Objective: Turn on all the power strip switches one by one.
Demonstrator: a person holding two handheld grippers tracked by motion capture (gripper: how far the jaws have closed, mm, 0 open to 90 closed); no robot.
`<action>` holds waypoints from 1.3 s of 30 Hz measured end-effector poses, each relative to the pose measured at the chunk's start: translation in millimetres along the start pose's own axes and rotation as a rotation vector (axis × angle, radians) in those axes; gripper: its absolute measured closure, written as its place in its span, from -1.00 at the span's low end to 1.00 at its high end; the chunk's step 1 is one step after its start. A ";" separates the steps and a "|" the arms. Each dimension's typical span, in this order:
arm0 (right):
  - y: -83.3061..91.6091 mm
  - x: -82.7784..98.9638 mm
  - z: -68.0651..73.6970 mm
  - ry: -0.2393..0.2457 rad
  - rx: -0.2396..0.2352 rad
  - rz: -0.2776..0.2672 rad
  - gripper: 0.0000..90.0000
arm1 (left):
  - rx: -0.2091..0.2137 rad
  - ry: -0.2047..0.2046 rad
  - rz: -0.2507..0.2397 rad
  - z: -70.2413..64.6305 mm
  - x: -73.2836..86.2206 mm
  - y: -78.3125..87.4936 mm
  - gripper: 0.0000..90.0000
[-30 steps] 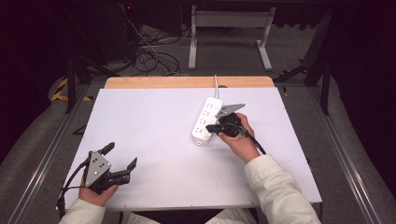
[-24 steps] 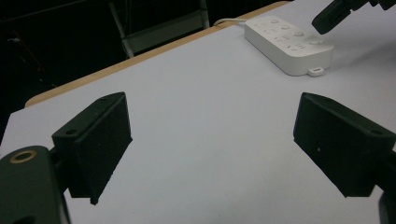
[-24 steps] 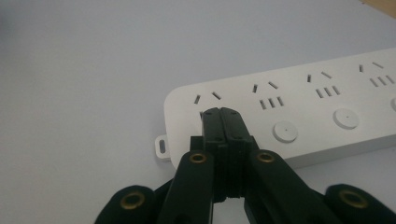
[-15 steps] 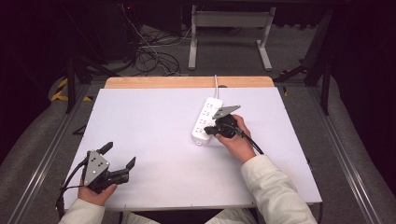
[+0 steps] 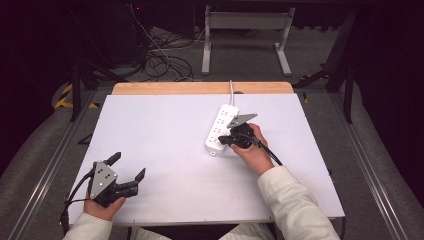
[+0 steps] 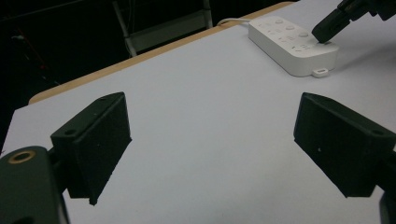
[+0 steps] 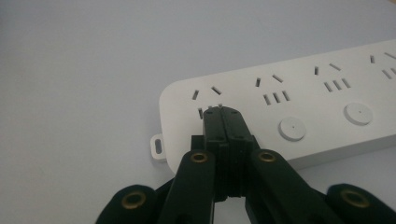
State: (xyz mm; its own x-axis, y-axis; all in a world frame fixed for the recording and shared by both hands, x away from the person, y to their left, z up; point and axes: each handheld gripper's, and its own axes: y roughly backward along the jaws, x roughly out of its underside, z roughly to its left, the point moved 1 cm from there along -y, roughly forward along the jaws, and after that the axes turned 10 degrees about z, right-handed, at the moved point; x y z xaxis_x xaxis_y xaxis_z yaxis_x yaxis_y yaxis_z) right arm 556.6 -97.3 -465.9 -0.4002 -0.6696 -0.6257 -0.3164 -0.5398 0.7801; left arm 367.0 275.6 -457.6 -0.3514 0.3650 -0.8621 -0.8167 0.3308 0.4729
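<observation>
Both jaws closed (right hand-held gripper (image 7: 223,112)) touching power strip (image 7: 299,112).

Jaws wide apart over white table (image 6: 196,140), power strip (image 6: 292,44) beyond

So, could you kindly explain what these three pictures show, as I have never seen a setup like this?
A person sits at a white table with a black two-jaw gripper in each hand. One picture looks down from above; the other two come from small cameras riding on each gripper. The only thing on the table is a white plastic power strip with round buttons and a cord running off the far edge. The left gripper rests near the person with its jaws wide open, holding nothing. The right gripper has its jaws shut together, and its tip presses down on the end of the strip, about where that end's button would be.
</observation>
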 end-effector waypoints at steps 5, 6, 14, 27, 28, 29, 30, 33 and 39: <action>-0.4 -0.1 -0.2 -0.004 -0.002 0.004 1.00 | 0.001 0.001 0.000 -0.2 0.0 0.0 -0.75; -0.6 -0.3 0.2 0.000 0.002 0.007 1.00 | 0.001 0.001 0.000 -0.2 0.0 0.0 -0.75; -0.7 -2.8 1.3 -0.005 0.015 0.032 1.00 | 0.001 -0.002 0.001 -0.5 -0.1 -0.1 -0.75; -1.6 -4.6 3.3 -0.010 0.026 0.050 1.00 | 0.004 -0.004 0.002 -0.9 -0.1 -0.3 -0.75; -1.7 -4.4 3.3 -0.014 0.025 0.051 1.00 | 0.005 -0.004 0.002 -0.9 0.0 -0.3 -0.75; -1.7 -4.5 3.4 -0.015 0.026 0.052 1.00 | 0.009 -0.002 0.003 -1.0 0.1 -0.5 -0.75; -1.7 -4.5 3.4 -0.015 0.026 0.052 1.00 | 0.009 -0.002 0.003 -1.0 0.1 -0.5 -0.75; -1.7 -5.9 4.5 -0.014 0.038 0.064 1.00 | 0.014 -0.004 0.007 -1.7 0.1 -1.1 -0.75; -2.6 -8.7 6.8 -0.015 0.058 0.088 1.00 | 0.012 -0.006 0.005 -2.0 -0.1 -0.7 -0.75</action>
State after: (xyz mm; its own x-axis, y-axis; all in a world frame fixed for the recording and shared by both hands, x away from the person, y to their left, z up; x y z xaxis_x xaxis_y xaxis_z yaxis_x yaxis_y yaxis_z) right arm 555.0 -86.6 -462.5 -0.4416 -0.7052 -0.5546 -0.3286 -0.4481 0.8314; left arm 366.7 273.7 -458.2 -0.3529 0.3718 -0.8586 -0.8092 0.3394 0.4796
